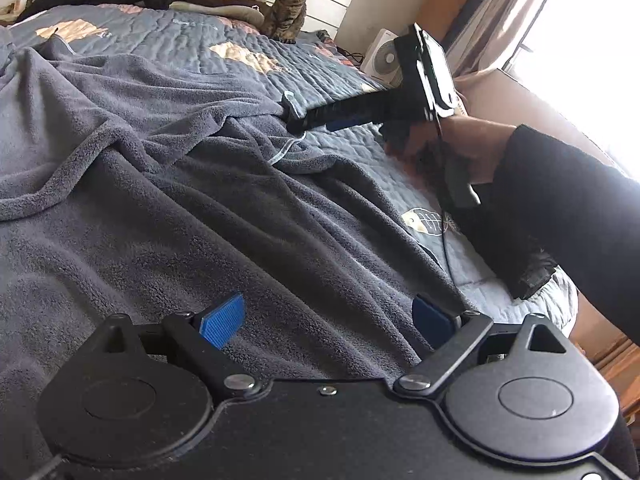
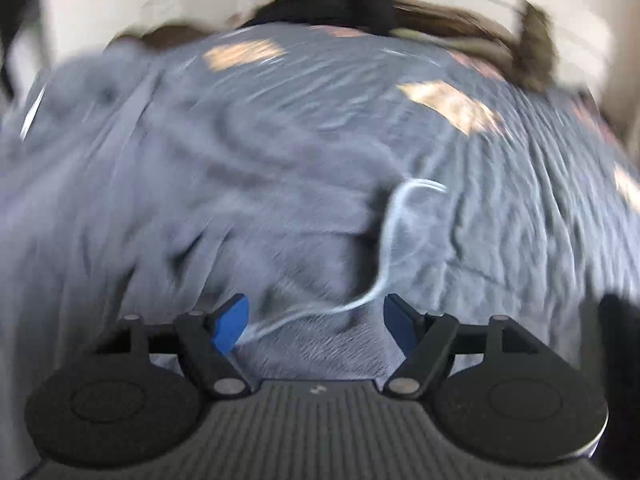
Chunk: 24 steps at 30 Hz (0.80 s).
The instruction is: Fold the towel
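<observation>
Across the quilted blue-grey bedspread with tan patches [image 1: 256,46] lies the dark grey fleece towel [image 1: 168,184], rumpled into long ridges and not folded flat anywhere I can see. My left claw [image 1: 328,320] hovers low over the cloth with its blue pads spread wide and nothing between them. My right claw [image 2: 316,320] also stands apart; the towel's corner and a thin white looped cord or tag [image 2: 384,256] lie just ahead of its pads, yet that view is smeared by motion, so I cannot say whether anything is pinched. From the left view its tip [image 1: 294,114] sits at a towel edge far across the bed.

What worries me most is catching the white loop instead of the hem: that would lift a thread, not a corner, and the cloth would sag and twist. Fleece this thick can also bunch so that I grab two layers at once, giving a crooked fold. A black cable [image 1: 444,216] hanging by my right hand [image 1: 460,148] might snag on the cloth. The tabby cat [image 1: 290,8] sitting at the head of the bed might step onto the towel.

For room, the quilt is bare toward the right edge and the cat; the bed's near-right edge drops off close by.
</observation>
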Available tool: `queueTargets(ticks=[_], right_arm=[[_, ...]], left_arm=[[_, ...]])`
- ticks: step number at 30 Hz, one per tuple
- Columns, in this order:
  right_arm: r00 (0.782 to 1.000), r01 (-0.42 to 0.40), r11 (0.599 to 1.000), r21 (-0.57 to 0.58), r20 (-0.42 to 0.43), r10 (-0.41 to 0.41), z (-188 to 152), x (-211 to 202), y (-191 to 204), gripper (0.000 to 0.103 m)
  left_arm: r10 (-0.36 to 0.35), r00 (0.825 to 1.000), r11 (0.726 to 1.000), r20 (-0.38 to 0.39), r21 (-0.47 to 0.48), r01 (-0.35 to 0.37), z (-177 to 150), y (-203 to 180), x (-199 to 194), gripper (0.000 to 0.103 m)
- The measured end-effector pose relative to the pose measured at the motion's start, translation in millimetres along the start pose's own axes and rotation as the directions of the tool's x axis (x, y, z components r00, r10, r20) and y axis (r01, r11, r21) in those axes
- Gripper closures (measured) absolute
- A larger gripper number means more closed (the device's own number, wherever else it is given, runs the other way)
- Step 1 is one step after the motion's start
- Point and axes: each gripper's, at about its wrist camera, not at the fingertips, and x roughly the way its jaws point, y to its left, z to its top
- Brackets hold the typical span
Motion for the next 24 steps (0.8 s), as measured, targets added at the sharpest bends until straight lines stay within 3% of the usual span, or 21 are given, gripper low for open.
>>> queueTargets(ticks=[4, 8, 11, 13, 14, 15, 18, 24], right_arm=[[0.999, 0.04, 0.994, 0.104, -0.007, -0.039, 6.7, 14.0, -19.6, 0.029], [1.0, 0.026, 0.969, 0.248, 0.008, -0.029, 12.7, 37.1, -30.5, 0.033], [0.997, 0.078, 0.96, 0.268, -0.016, -0.077, 21.3, 55.9, -29.4, 0.058], [0.995, 0.097, 0.955, 0.281, -0.013, -0.097, 25.4, 59.6, -28.8, 0.061], [0.994, 0.106, 0.952, 0.288, -0.011, -0.107, 27.5, 61.4, -28.4, 0.076], [0.993, 0.115, 0.949, 0.294, -0.009, -0.117, 29.6, 63.2, -28.1, 0.098], [0.989, 0.141, 0.939, 0.315, -0.005, -0.147, 35.9, 68.7, -27.2, 0.1], [0.989, -0.078, 0.952, 0.297, 0.145, 0.036, 59.5, 33.8, 12.5, 0.1]], left_arm=[[-0.002, 1.0, 1.0, -0.006, 0.006, 0.002, 0.0, -1.6, 1.9, 0.013], [0.0, 1.0, 1.0, -0.011, 0.0, 0.0, 0.4, 0.1, 3.1, 0.013], [0.002, 1.0, 1.0, -0.014, -0.006, -0.002, 0.7, 1.7, 3.9, 0.013], [0.003, 1.0, 1.0, -0.017, -0.009, -0.003, 0.9, 2.8, 4.5, 0.013], [0.004, 1.0, 1.0, -0.018, -0.011, -0.004, 1.1, 3.3, 4.7, 0.013], [0.005, 1.0, 1.0, -0.019, -0.013, -0.005, 1.2, 3.9, 5.0, 0.013], [0.007, 1.0, 1.0, -0.022, -0.021, -0.007, 1.7, 5.8, 5.8, 0.013], [0.008, 1.0, 1.0, -0.016, -0.021, -0.009, 1.7, 5.5, 3.3, 0.013]])
